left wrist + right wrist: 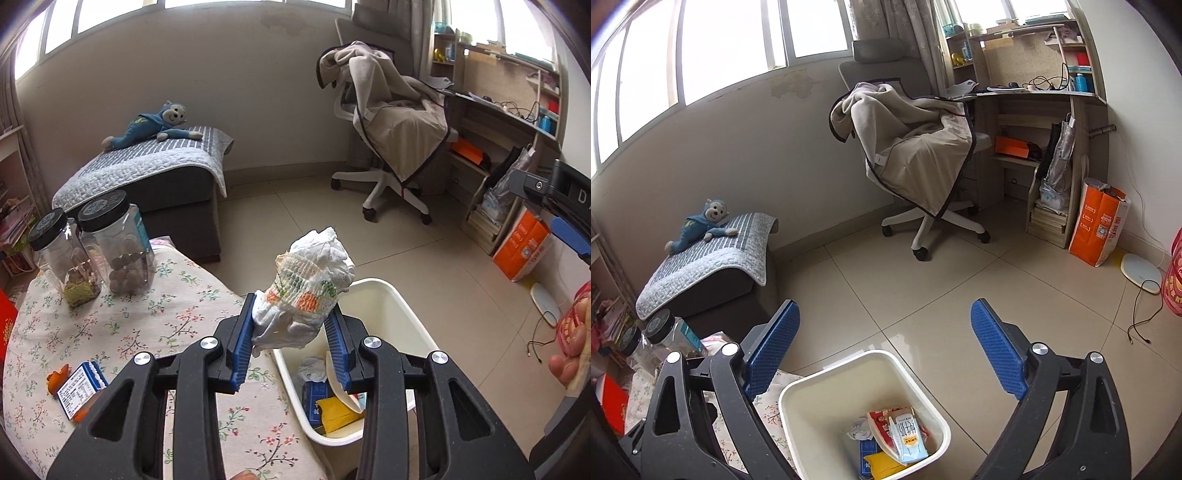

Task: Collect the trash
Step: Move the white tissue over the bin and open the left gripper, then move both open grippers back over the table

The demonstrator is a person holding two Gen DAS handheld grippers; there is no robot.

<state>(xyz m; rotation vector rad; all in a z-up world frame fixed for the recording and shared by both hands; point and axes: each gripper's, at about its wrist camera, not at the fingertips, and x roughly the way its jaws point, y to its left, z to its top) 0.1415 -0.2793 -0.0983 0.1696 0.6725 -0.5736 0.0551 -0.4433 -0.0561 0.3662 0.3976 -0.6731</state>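
My left gripper (291, 325) is shut on a crumpled white diaper with an orange and green patterned band (312, 284). It holds the diaper at the table's edge, just left of and above the white trash bin (399, 306). The bin stands on the floor and holds wrappers, a blue box and a yellow packet. My right gripper (884, 350) is open and empty above the same bin (923, 398). A blue-and-white carton (79, 386) and an orange scrap (57, 376) lie on the floral tablecloth (147, 325).
Two black-lidded plastic jars (110, 243) stand at the table's far left. A grey ottoman with a blue plush monkey (155, 123) is behind. A blanket-draped office chair (916, 147), a desk and an orange bag (1097, 221) stand across the tiled floor.
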